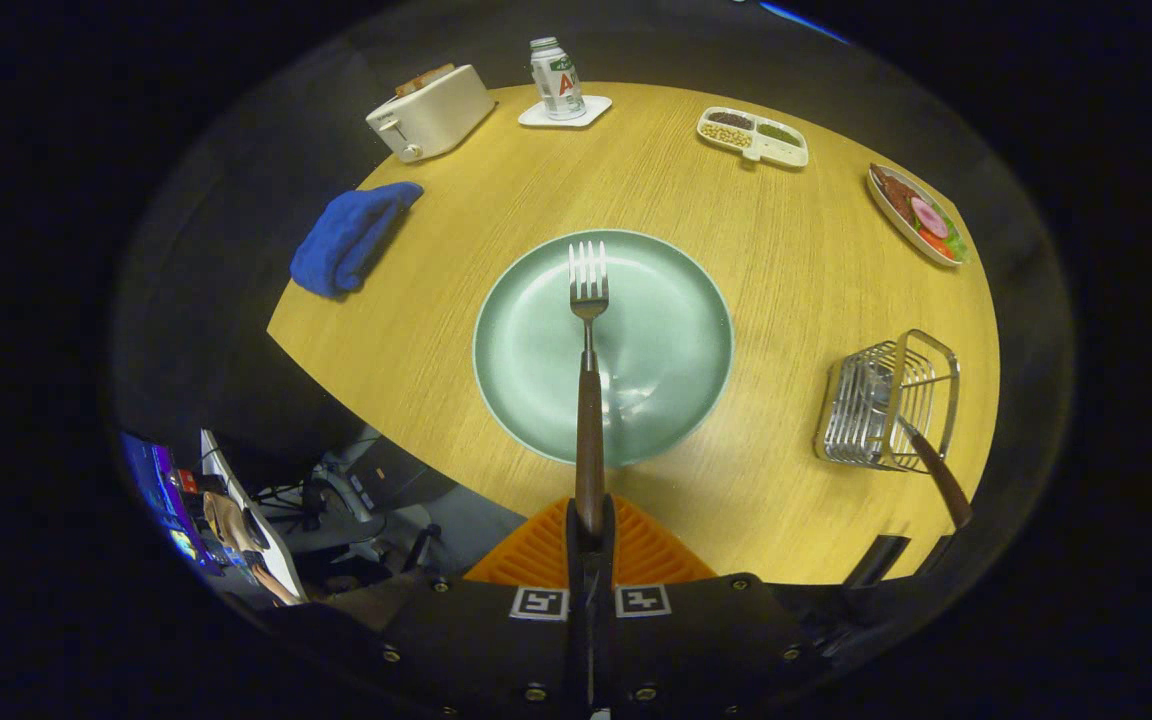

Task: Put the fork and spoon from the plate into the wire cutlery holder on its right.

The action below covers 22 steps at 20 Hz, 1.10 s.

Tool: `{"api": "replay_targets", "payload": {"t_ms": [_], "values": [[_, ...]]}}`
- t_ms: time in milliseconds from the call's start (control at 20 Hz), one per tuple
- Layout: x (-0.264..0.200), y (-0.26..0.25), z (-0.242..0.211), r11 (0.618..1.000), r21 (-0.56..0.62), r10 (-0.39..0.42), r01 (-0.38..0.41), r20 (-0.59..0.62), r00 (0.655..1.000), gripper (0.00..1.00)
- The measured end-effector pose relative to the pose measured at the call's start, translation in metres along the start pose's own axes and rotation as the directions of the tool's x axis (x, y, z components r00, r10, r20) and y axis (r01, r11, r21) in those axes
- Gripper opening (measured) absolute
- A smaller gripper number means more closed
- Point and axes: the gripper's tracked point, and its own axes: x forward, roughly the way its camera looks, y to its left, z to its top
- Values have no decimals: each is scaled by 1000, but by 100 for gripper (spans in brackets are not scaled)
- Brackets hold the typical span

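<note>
Gripper view shows the gripper (590,520) at the lower centre of the frame, its 2 fingers closed tight on the dark handle of the fork (588,380). The fork sticks straight forward from the fingers, so its long axis runs up the middle of the picture, and its tines end over the green plate (536,400) in the centre. I judge that the fork is lifted above the plate, not lying on it, but the height is hard to tell. The wire cutlery holder (886,400) stands on the wooden table (796,260) in the right part of the frame, to the right of the plate and well apart from the fork. A dark handle (936,480) already leans out of the holder toward the lower right; probably this is the spoon, though its head is hidden among the wires. So the coming move depends on 1 relation: the holder lies to the right of the gripper, while the fork points forward. I think the fork must travel right and then be turned to go down into the holder.
</note>
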Motion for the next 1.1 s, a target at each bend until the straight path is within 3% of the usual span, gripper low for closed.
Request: {"api": "replay_targets", "payload": {"t_ms": [500,1100], "values": [[-95,-92,-42,992,-89,-99,89,-114,988,3],[-140,-169,-68,990,-63,-137,125,-249,959,3]]}}
